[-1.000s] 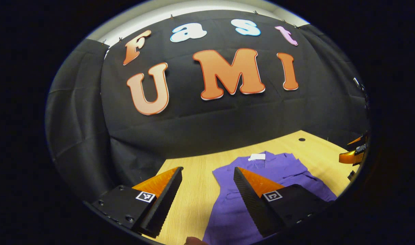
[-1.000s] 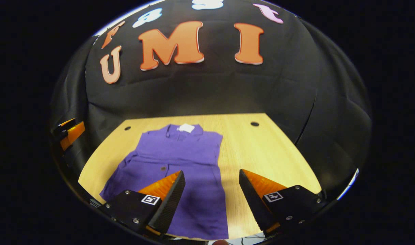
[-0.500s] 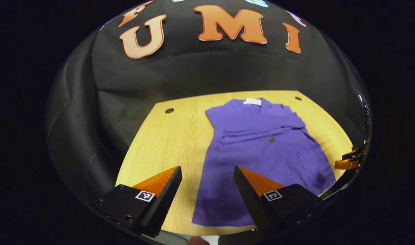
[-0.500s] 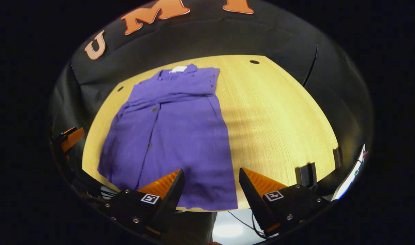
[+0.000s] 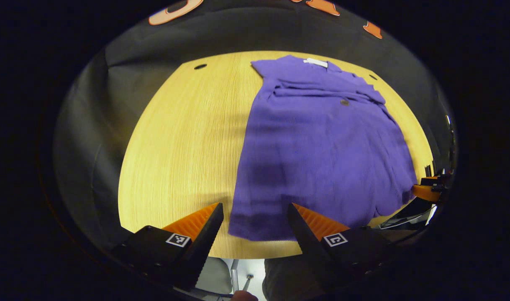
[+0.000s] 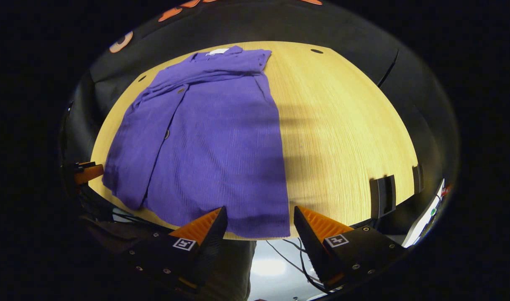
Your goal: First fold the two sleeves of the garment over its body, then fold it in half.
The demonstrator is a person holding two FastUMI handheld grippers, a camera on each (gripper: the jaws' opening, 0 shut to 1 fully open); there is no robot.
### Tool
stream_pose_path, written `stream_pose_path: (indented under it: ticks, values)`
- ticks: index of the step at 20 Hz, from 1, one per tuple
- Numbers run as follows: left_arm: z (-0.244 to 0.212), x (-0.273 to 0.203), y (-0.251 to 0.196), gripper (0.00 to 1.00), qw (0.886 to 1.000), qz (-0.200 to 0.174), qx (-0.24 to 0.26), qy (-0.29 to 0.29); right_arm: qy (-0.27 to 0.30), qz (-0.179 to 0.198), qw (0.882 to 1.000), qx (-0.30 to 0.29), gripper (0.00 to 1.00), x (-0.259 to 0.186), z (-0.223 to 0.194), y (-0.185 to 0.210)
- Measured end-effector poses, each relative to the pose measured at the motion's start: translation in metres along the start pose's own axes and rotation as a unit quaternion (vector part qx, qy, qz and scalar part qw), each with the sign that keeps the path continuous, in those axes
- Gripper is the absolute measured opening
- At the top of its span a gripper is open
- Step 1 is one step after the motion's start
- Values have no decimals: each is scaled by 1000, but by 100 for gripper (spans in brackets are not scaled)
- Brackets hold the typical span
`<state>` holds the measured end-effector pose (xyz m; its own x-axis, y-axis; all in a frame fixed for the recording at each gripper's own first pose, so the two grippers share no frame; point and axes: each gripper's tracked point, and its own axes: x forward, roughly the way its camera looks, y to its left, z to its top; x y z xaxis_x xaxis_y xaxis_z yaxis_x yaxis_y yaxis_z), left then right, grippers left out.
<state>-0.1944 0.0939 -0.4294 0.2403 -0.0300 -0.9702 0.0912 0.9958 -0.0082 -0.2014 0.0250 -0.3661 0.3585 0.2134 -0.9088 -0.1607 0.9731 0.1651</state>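
Purple garment (image 5: 321, 142) lies flat on a light wooden table (image 5: 183, 138), both sleeves already folded across its chest and its white neck label at the far end. In the left gripper view, the left gripper (image 5: 255, 221) hovers over the table's near edge with its two orange-and-black fingers spread wide apart, holding nothing. Bare wood lies ahead of its left finger; the garment's near-left hem corner sits in the gap between the fingers, and the body of the cloth stretches ahead and to the right. At the far right edge of that view, an orange part of the other gripper peeks in just past the hem.

In the right gripper view, the garment (image 6: 213, 138) spreads ahead and to the left of the right gripper (image 6: 259, 225), whose fingers also stand wide apart and empty. The garment's near-right hem corner lies in that gap. Bare table (image 6: 342, 138) extends ahead of the right finger.
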Motion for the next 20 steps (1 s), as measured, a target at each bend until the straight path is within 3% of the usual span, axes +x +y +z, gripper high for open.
stream_pose_path:
  ticks: [5, 11, 14, 16, 17, 18, 19, 20]
  values:
    - [-25, 26, 9, 100, 997, 5, -13, 70, 33, 1, 999, 15, 96, 9, -11, 1]
    - [-30, 24, 3, 97, 993, -29, -17, 110, 63, 2, 998, 3, 95, 11, -16, 3]
    - [-32, 23, -3, 92, 992, -35, -4, 118, 78, 3, 997, -7, 87, 10, -20, 6]
    - [-33, 22, -8, 83, 990, -41, 4, 137, 89, 8, 996, 6, 77, 11, -20, 10]
    - [-34, 22, -10, 72, 988, -44, 1, 145, 92, 10, 996, 19, 72, 12, -20, 11]
    - [-34, 23, -15, 60, 987, -49, -3, 153, 93, 18, 995, 33, 55, 11, -17, 15]
    - [-31, 22, -21, 46, 986, -60, -11, 155, 93, 26, 994, 44, 29, 12, -14, 17]
    - [-30, 22, -22, 33, 985, -61, -14, 160, 92, 35, 993, 58, 31, 13, -12, 19]
